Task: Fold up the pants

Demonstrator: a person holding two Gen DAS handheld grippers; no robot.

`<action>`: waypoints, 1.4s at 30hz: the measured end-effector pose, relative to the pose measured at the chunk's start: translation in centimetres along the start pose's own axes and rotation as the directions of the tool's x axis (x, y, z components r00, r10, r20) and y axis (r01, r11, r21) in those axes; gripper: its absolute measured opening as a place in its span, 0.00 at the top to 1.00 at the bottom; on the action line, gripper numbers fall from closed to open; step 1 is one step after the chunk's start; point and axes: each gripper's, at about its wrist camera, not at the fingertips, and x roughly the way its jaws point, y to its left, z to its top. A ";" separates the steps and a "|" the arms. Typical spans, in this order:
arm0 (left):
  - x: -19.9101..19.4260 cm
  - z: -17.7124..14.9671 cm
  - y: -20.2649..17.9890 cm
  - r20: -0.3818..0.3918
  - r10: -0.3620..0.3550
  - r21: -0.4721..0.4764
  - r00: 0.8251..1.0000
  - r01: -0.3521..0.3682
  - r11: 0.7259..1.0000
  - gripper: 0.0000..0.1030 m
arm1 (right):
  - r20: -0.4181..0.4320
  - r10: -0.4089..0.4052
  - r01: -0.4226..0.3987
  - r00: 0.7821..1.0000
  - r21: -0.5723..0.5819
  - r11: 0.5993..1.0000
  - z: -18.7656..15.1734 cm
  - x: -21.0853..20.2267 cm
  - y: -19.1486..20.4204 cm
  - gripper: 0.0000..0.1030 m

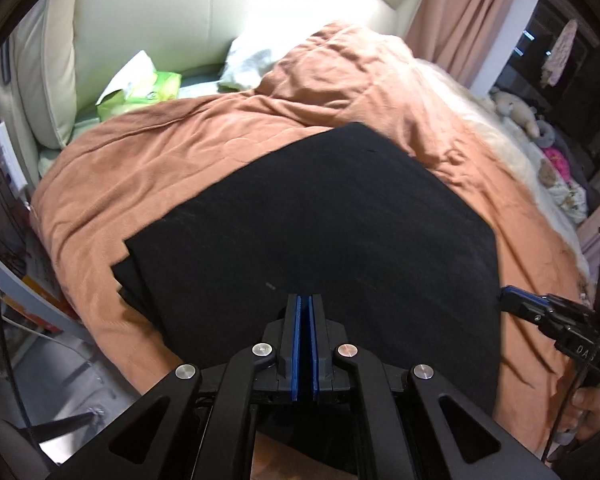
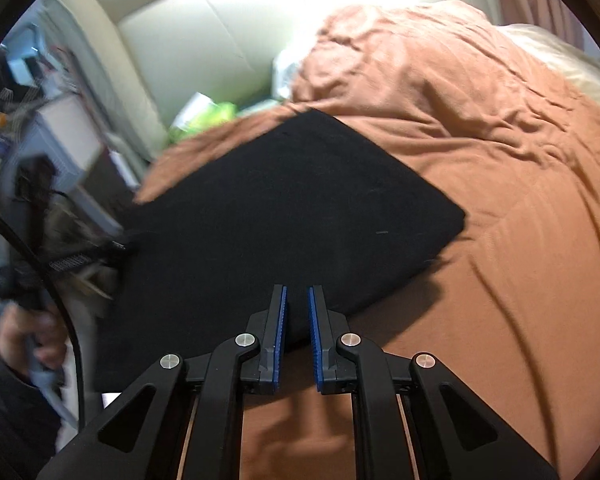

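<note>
The black pants (image 1: pixel 320 208) lie folded into a flat block on an orange blanket (image 1: pixel 160 160). My left gripper (image 1: pixel 305 300) hangs over their near edge with its blue pads pressed together; no cloth shows between them. In the right wrist view the same pants (image 2: pixel 280 200) stretch ahead, and my right gripper (image 2: pixel 297 290) straddles their near edge, jaws narrowed to a slim gap with black cloth in it. From the left wrist view the right gripper (image 1: pixel 506 298) touches the pants' right edge. The left gripper (image 2: pixel 120 246) appears blurred at their left edge.
A cream headboard (image 1: pixel 180 20) stands beyond the bed, with a green tissue pack (image 1: pixel 148 92) and white cloth at its foot. Stuffed toys (image 1: pixel 516 108) lie at the far right, by a peach curtain (image 1: pixel 468 12). A person's hand (image 2: pixel 28 340) holds the left tool. Cluttered shelves line the left side.
</note>
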 end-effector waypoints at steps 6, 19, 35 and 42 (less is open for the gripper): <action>-0.9 -0.7 -2.2 0.009 -0.075 0.013 0.997 0.074 0.997 0.97 | -0.005 0.029 -0.030 1.000 -0.075 0.997 0.4 0.2 2.6 0.93; 1.4 -4.8 -2.2 -0.078 -0.181 -0.099 0.980 0.173 0.980 0.97 | -0.096 0.106 -0.107 0.990 -0.001 0.994 -2.0 3.3 0.7 0.93; -2.8 -7.7 -5.1 -0.104 -0.249 -0.118 0.963 0.236 0.964 0.97 | -0.083 0.023 -0.026 0.996 -0.030 0.999 -3.7 -2.8 1.0 0.93; -5.6 -7.1 -6.5 -0.067 -0.233 -0.113 0.970 0.224 0.968 0.67 | -0.044 0.002 -0.001 0.999 0.034 0.999 -4.4 -7.6 -0.3 0.80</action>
